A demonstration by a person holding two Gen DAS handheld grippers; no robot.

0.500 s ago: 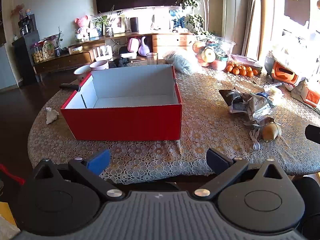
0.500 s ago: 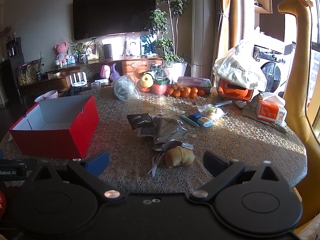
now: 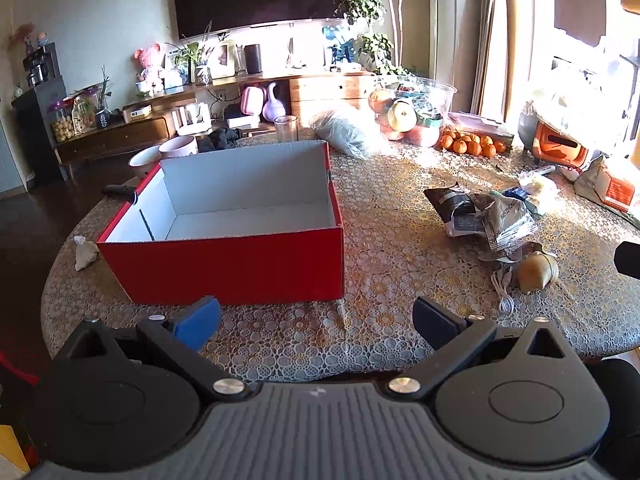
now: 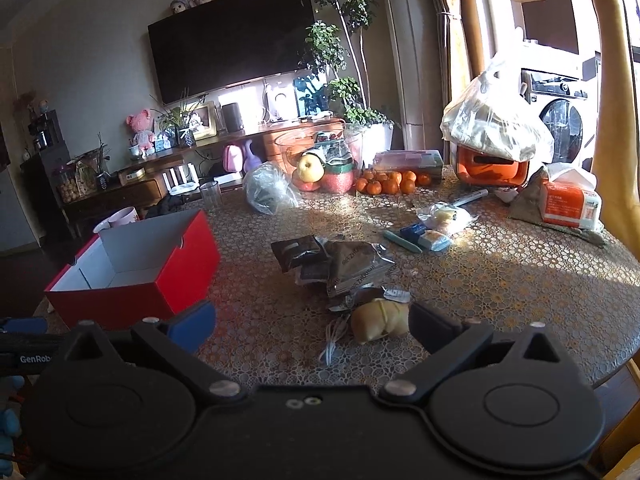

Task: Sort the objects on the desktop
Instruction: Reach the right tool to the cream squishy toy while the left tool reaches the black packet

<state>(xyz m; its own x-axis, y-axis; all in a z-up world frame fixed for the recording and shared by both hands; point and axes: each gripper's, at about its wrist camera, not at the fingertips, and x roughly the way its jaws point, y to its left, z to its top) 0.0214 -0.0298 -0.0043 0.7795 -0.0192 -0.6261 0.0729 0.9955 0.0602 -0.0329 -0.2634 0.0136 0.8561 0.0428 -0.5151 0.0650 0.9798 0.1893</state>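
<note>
We find the round table with the lace-patterned cloth (image 4: 500, 280) uncleared, and we judge the sorting not yet begun. The open red cardboard box with a white interior (image 3: 224, 264) stands at the left of the table and holds nothing that we can see. The items to sort lie well apart from it, to its right: the crumpled silver-and-black snack packets (image 4: 344, 264), the tan rounded bread-like lump (image 4: 378, 320), the thin white cable (image 4: 332, 344) beside it, and the teal pen (image 4: 402, 241) next to small wrapped packets. All remain to be moved.

The left gripper (image 3: 316, 316) and the right gripper (image 4: 312, 320) both stand fully spread and grasp nothing; the lump sits just ahead of the right one.

We cannot see the box's near inner wall. The gripper bodies hide the table's near edge. We cannot identify the lump with certainty, and the packet lettering is unreadable.
</note>
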